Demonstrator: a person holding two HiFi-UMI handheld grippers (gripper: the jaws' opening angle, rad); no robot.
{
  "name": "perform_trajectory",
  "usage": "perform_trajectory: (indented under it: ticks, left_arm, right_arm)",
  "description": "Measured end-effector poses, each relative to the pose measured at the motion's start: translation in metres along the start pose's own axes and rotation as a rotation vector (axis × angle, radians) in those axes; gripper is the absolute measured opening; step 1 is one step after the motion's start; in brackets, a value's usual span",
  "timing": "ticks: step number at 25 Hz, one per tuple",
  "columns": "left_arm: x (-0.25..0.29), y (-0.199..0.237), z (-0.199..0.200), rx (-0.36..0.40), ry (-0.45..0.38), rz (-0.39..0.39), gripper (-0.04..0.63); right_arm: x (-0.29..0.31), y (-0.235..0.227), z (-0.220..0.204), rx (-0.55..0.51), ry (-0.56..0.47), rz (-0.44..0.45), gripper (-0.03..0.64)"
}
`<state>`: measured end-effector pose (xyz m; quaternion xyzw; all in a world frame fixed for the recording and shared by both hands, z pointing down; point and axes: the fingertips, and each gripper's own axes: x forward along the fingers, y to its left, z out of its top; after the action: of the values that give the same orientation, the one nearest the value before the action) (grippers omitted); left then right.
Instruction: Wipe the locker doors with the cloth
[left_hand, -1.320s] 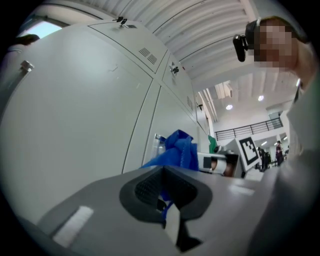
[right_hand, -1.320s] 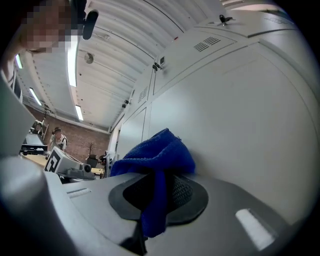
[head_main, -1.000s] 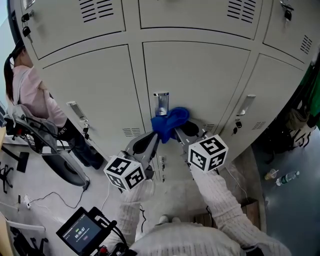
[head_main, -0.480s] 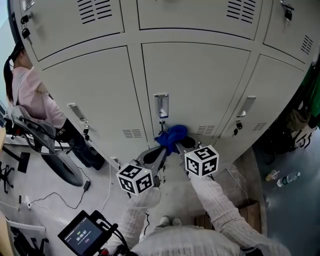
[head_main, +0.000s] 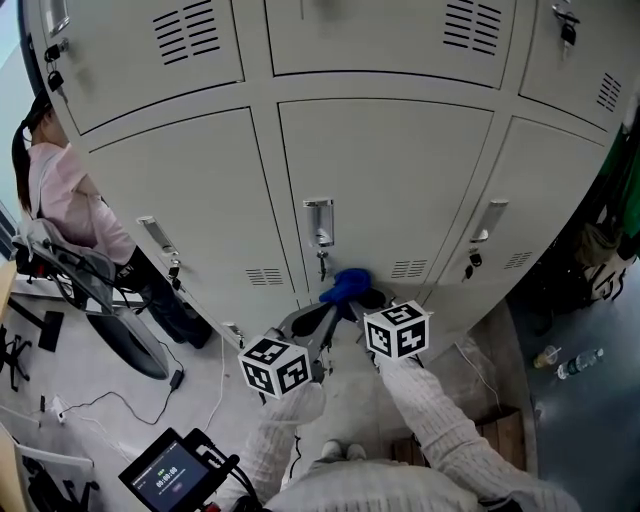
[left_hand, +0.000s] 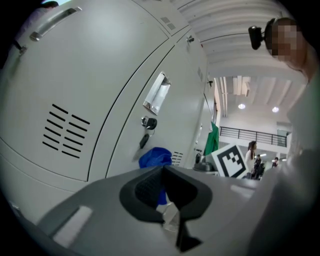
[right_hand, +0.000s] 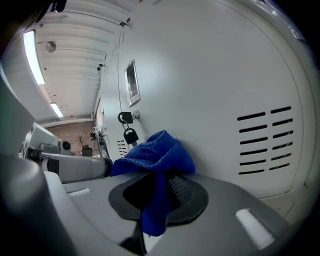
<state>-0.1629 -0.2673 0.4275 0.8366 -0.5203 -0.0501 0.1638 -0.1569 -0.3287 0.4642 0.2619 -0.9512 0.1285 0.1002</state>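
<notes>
The blue cloth (head_main: 345, 285) is bunched against the lower part of the middle locker door (head_main: 385, 180), just below its lock with a hanging key (head_main: 321, 262). My right gripper (head_main: 362, 298) is shut on the cloth (right_hand: 157, 152), and a tail of it hangs down between the pads. The key (right_hand: 130, 135) dangles just left of the cloth in the right gripper view. My left gripper (head_main: 318, 318) hovers beside and slightly below the cloth, jaws shut with nothing in them. The left gripper view shows the cloth (left_hand: 155, 156) beyond its fingertips, under the key (left_hand: 145, 140).
Neighbouring locker doors (head_main: 190, 210) carry recessed handles and vent slots (head_main: 265, 270). A person in pink (head_main: 65, 195) stands at the far left by a chair (head_main: 110, 310). A cable lies on the floor. A screen device (head_main: 170, 472) is at bottom left, and bottles (head_main: 578, 362) lie at right.
Both grippers and the cloth have slid down the middle door, from beside the handle to below the lock and key.
</notes>
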Motion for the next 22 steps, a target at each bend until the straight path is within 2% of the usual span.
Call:
perform_trajectory:
  ticks: [4, 7, 13, 16, 19, 22]
  left_arm:
    - [-0.002, -0.007, 0.010, 0.032, -0.016, 0.004, 0.000]
    - [-0.010, -0.022, 0.035, 0.135, -0.046, -0.003, 0.002]
    - [-0.011, -0.074, 0.139, 0.349, -0.198, -0.106, 0.000]
    - [-0.018, -0.102, 0.181, 0.456, -0.249, -0.155, 0.002]
    - [-0.021, -0.117, 0.212, 0.527, -0.292, -0.167, 0.002]
    - [-0.020, -0.132, 0.234, 0.564, -0.335, -0.183, 0.002]
  right_arm:
    - [-0.011, 0.007, 0.008, -0.017, -0.020, 0.015, 0.048]
    - [-0.035, 0.022, 0.038, -0.094, -0.078, 0.037, 0.048]
    - [-0.104, 0.036, 0.171, -0.305, -0.320, 0.025, 0.048]
    - [-0.133, 0.049, 0.232, -0.426, -0.425, -0.004, 0.048]
    - [-0.151, 0.054, 0.275, -0.508, -0.478, -0.041, 0.048]
    - [-0.158, 0.055, 0.304, -0.542, -0.508, -0.067, 0.048]
